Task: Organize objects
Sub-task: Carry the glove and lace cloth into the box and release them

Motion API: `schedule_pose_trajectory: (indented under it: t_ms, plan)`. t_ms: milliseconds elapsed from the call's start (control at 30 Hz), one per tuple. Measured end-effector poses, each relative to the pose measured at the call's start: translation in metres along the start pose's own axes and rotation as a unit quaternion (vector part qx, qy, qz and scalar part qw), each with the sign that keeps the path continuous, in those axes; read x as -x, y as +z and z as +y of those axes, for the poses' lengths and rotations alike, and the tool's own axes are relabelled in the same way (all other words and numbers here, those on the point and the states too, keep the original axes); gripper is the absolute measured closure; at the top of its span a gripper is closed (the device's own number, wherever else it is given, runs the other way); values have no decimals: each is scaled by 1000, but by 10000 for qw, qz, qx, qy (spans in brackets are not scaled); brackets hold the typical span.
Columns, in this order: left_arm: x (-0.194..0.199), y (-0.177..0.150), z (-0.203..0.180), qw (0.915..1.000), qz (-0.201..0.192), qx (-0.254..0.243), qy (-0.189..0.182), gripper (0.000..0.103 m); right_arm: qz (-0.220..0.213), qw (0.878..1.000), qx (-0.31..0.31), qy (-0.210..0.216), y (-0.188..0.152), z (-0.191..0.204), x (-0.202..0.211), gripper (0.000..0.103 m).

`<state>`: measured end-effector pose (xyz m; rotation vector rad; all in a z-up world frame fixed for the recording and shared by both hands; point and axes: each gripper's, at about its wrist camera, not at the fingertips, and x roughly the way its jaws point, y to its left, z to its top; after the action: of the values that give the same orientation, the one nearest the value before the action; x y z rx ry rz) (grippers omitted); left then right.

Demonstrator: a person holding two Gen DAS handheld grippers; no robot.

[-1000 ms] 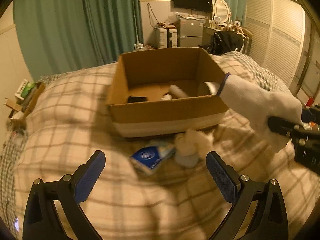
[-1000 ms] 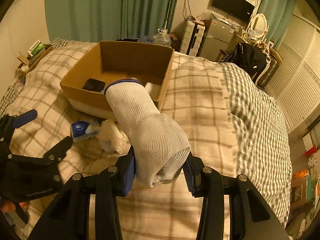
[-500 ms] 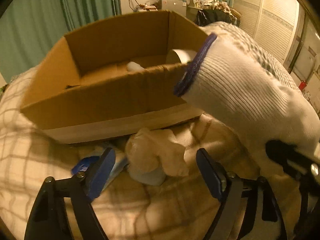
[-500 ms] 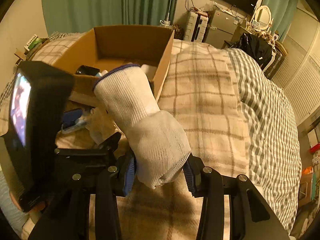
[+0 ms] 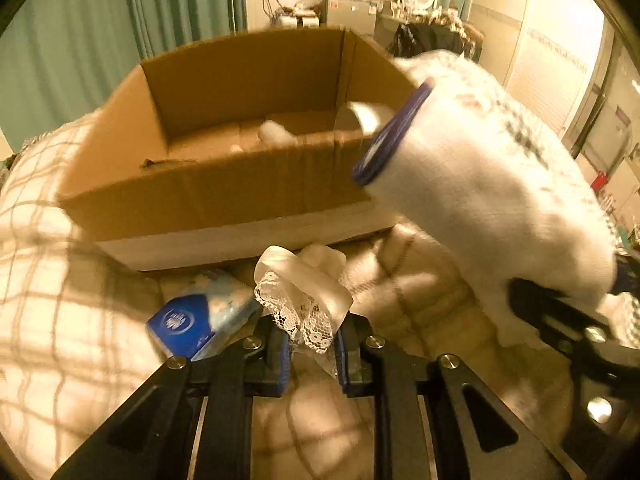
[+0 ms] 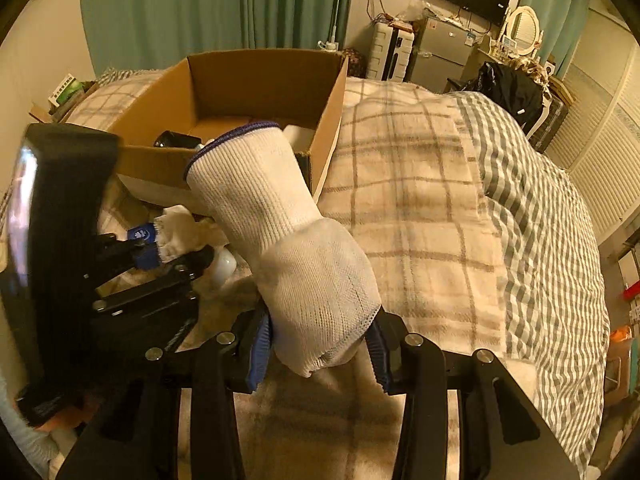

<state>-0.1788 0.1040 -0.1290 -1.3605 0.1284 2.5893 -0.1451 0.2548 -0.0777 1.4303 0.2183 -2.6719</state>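
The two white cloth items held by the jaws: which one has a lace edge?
The small folded cloth in the left gripper; the knit glove in the right gripper has a blue-trimmed cuff instead.

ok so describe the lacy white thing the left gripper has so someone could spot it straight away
Find the open cardboard box on the checked bedspread; just in front of its near wall, the left hand-held gripper pinches a crumpled white cloth. Its lace-trimmed edge sets it apart from the blue packet on its left and the knitted white glove with a blue cuff on its right.
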Motion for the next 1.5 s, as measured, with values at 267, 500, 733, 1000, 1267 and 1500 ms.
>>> schedule_pose_trajectory:
  t_ms: [267, 500, 733, 1000, 1267, 1500]
  plan:
    - [74, -6, 3, 9985, -532, 76, -131, 86, -300, 9994, 5, -157, 0, 13, 44, 63]
    - [126, -5, 12, 9956, -904, 87, -212, 86, -654, 9976, 31, -228, 0, 24, 95, 63]
    - [173, -4, 26, 9913, -1278, 50, -297, 86, -1017, 9944, 97, -270, 3, 40, 139, 63]
    - [211, 14, 50, 9855, -1688, -24, -148, 86, -1418, 9887, 455, -199, 31, 64, 170, 63]
    - [205, 56, 76, 9840, -1779, 29, 12, 86, -1548, 9867, 458, 192, 87, 67, 160, 64]
    - [167, 100, 82, 9863, -1646, -20, 122, 86, -1294, 9903, 441, 262, 138, 61, 112, 66]
